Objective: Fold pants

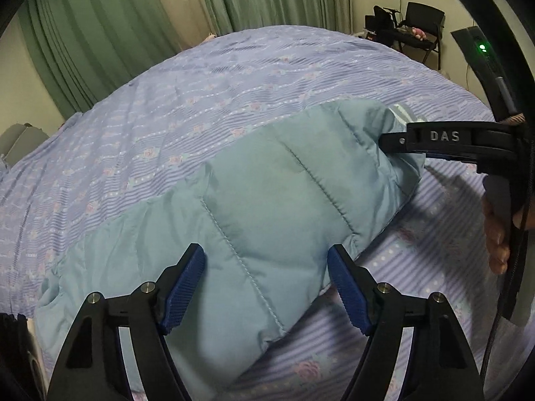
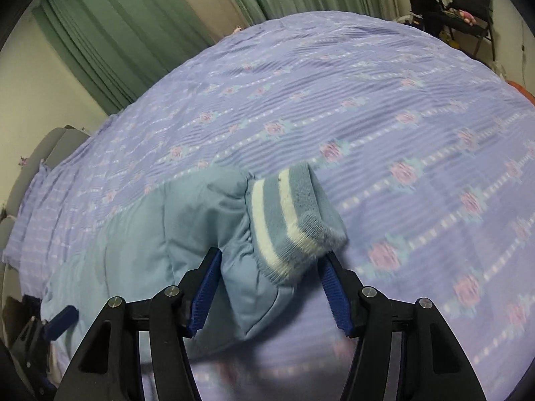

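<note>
One pair of padded light-blue pants [image 1: 267,207] was seen lying across a lilac flowered bedspread [image 1: 207,77], running from approx. 8 o'clock up to 2 o'clock in the left wrist view. Two quilting seams were counted on the visible leg.

Left gripper [image 1: 265,287]: jaws were held wide, w/ two blue pads [image 1: 185,287] on either side of the leg; no pad was seen pressing the fabric, so nothing was gripped. At 3 o'clock the right gripper [image 1: 401,142] was seen from the side, its tip at the far end of the leg; a person's hand [image 1: 498,234] was visible on its handle.

In the right wrist view, jaws of the right gripper [image 2: 271,287] were held partly apart. One knit cuff [image 2: 291,220], w/ two white stripes, was seen between them at 12 o'clock, untouched by the pads. At 8 o'clock one blue pad of the left gripper [image 2: 60,324] was seen over the pants.

Bkgd: green curtains [image 2: 133,33] at 11 o'clock, one black chair [image 2: 468,10] at 1 o'clock.
</note>
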The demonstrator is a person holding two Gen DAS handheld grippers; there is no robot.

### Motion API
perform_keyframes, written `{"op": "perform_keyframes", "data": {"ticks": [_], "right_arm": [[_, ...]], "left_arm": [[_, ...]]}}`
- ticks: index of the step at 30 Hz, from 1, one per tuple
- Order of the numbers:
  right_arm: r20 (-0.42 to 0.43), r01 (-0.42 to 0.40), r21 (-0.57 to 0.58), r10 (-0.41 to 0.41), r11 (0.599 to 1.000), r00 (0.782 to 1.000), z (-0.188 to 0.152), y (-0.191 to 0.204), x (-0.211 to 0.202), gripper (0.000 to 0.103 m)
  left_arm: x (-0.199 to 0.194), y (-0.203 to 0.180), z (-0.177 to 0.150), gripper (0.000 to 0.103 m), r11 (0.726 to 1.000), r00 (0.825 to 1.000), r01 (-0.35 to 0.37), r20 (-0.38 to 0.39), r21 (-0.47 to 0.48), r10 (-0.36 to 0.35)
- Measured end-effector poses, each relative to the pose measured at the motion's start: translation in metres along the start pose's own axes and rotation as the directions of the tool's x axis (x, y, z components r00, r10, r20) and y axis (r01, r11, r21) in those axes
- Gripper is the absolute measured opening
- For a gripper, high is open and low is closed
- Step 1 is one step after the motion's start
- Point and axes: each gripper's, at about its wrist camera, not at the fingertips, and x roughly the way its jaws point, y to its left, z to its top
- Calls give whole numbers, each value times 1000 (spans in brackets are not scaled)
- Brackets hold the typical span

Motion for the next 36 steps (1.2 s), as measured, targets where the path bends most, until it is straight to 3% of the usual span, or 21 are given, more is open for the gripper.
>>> {"op": "perform_keyframes", "data": {"ticks": [3,7,9,12,15,16,19,22,26,30,36], "right_arm": [[34,22,-40,-21,999,999,7,8,3,59],[48,57,-62,-54,996,997,9,11,5,74],[30,53,-16,-52,998,998,3,2,8,79],[12,-27,110,26,994,1000,-4,-18,12,79],[10,-46,138,45,989,999,-1,-20,20,80],[6,-43,133,43,990,999,2,-17,23,79],[-14,-75,125,78,989,997,8,-10,29,47],[1,-58,120,58,991,998,13,-1,16,39],[79,5,48,-9,999,997,16,25,-23,38],[99,4,14,-5,1000,995,14,35,-41,40],[60,-5,51,2,999,998,13,28,-25,40]], "left_arm": [[2,0,3,77,1000,1000,-14,13,-4,14],[8,0,3,77,1000,1000,-23,10,-16,23],[12,-1,1,78,1000,1000,-24,1,-15,24],[12,-1,0,78,1000,1000,-22,3,-16,22],[13,1,1,78,1000,1000,-21,6,-20,21],[13,2,2,78,1000,1000,-20,6,-21,20],[2,6,8,77,999,999,-11,33,-33,12],[-9,10,13,67,999,998,-5,59,-40,7],[-3,20,10,58,997,999,21,38,-77,-18],[19,30,2,55,989,998,53,-21,-141,-57],[28,35,-5,49,992,997,-22,-73,-127,13]]}}
